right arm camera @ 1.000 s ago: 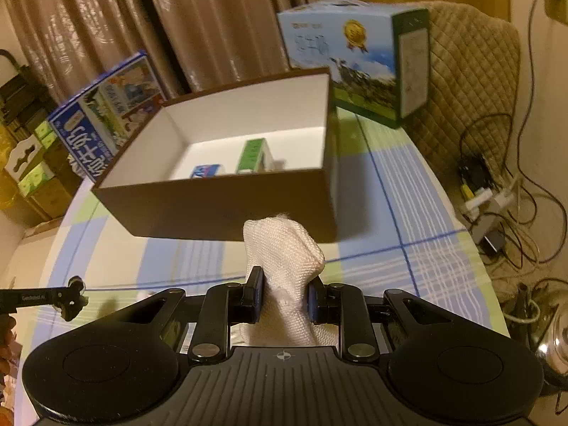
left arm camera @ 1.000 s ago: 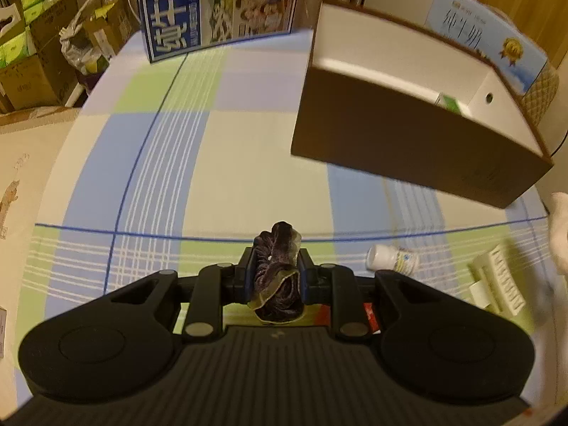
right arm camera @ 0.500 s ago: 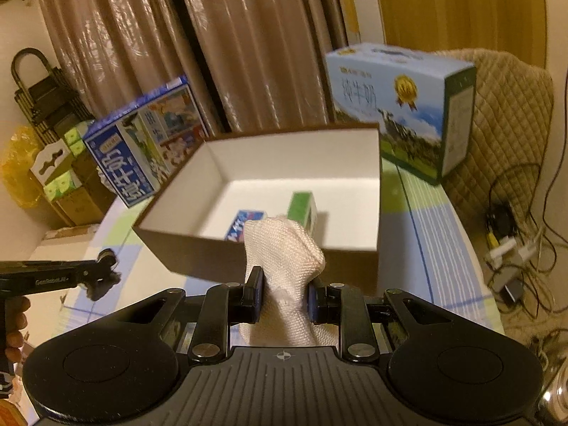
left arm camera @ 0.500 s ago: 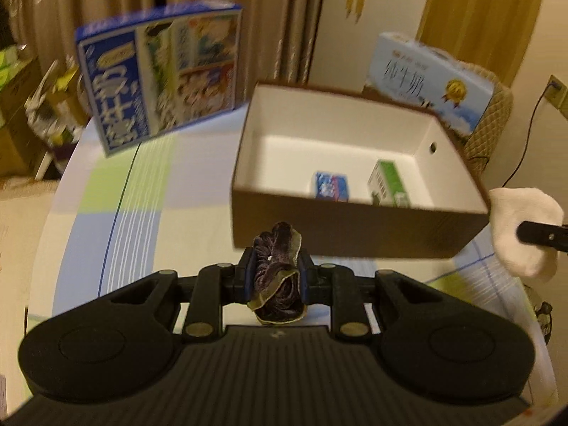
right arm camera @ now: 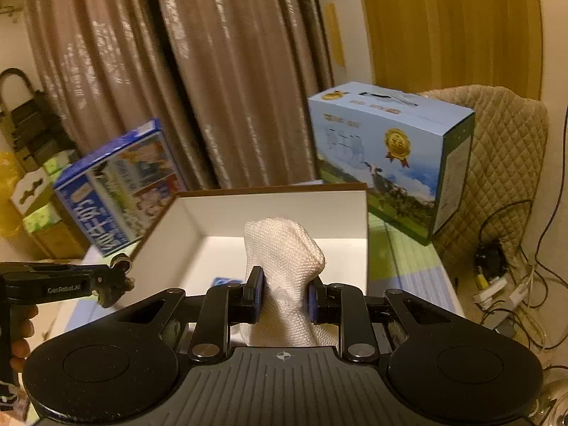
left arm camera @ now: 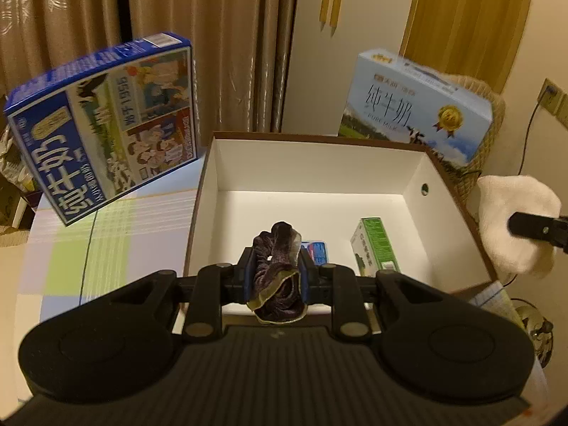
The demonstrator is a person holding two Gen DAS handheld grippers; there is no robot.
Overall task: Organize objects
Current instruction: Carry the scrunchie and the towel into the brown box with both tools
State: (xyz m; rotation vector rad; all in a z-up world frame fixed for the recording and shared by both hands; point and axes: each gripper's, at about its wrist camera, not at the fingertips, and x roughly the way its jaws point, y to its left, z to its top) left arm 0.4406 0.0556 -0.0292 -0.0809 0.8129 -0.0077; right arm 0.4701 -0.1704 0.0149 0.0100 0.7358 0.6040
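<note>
My left gripper point(left arm camera: 275, 277) is shut on a dark purple velvet scrunchie point(left arm camera: 275, 266) and hangs over the near wall of an open brown box with a white inside point(left arm camera: 301, 167). My right gripper point(right arm camera: 283, 296) is shut on a white woven cloth point(right arm camera: 282, 252) above the same box point(right arm camera: 269, 209), at its right side. The cloth point(left arm camera: 511, 220) also shows at the right edge of the left wrist view. On the box floor lie a green carton point(left arm camera: 376, 245) and a small blue packet point(left arm camera: 317, 250). The left gripper point(right arm camera: 113, 284) appears at the left of the right wrist view.
A dark blue milk carton box point(left arm camera: 103, 124) stands behind the box on the left and a light blue one point(left arm camera: 415, 110) on the right. The checked tablecloth point(left arm camera: 67, 259) covers the table. A quilted chair point(right arm camera: 497, 149) and floor cables point(right arm camera: 504, 284) lie to the right.
Both grippers rose and moved forward over the brown box, each keeping its hold. The box interior now fills the view; the white bottle and leaflet on the table have left it.
</note>
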